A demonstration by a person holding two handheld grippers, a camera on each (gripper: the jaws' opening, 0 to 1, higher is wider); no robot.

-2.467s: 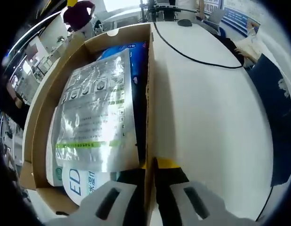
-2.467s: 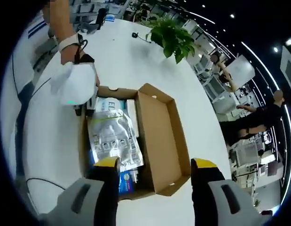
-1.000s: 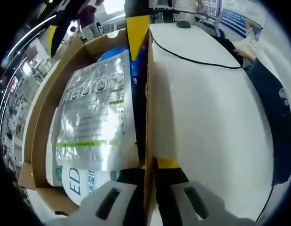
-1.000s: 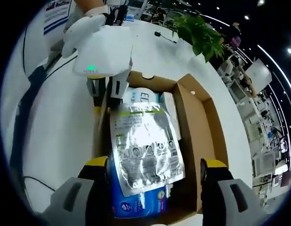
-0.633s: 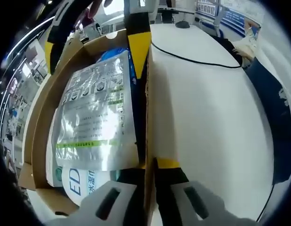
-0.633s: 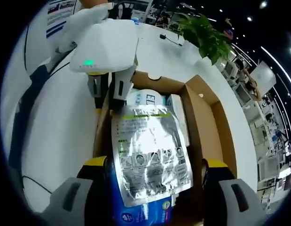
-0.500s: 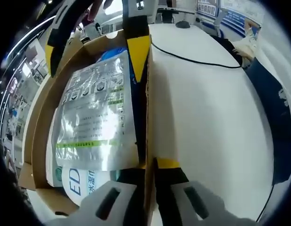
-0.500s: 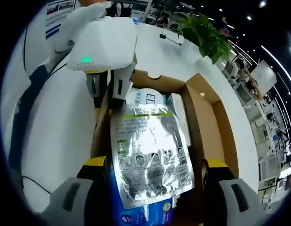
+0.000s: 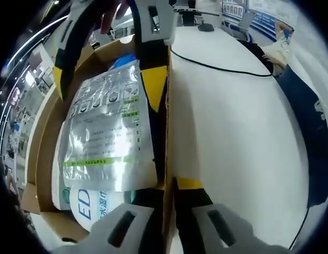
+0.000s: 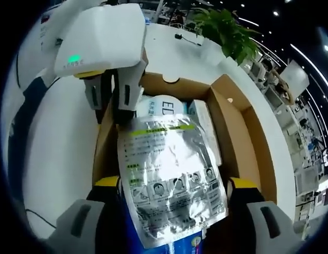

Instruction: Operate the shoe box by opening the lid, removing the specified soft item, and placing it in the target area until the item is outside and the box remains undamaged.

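Crinkled silver pouch (image 10: 169, 177) lies between wide right jaws; left jaws clamp box wall (image 9: 166, 132).

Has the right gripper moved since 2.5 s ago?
Yes. The right gripper has closed in on the shoe box, now straddling the silver pouch.

- Right gripper (image 10: 171, 193) has come way down toward the open shoe box (image 10: 248, 132). 2.5 s ago it was high enough to see the whole box with table all around; now the box spills past the right gripper view.
- Its open jaws now straddle the silver pouch (image 10: 169, 174) at the near end.
- In the left gripper view, the right gripper (image 9: 108, 58) has pushed in from the top; its yellow-tipped fingers (image 9: 154, 90) now reach down over the silver pouch (image 9: 105, 137), one along the box wall (image 9: 167, 132).
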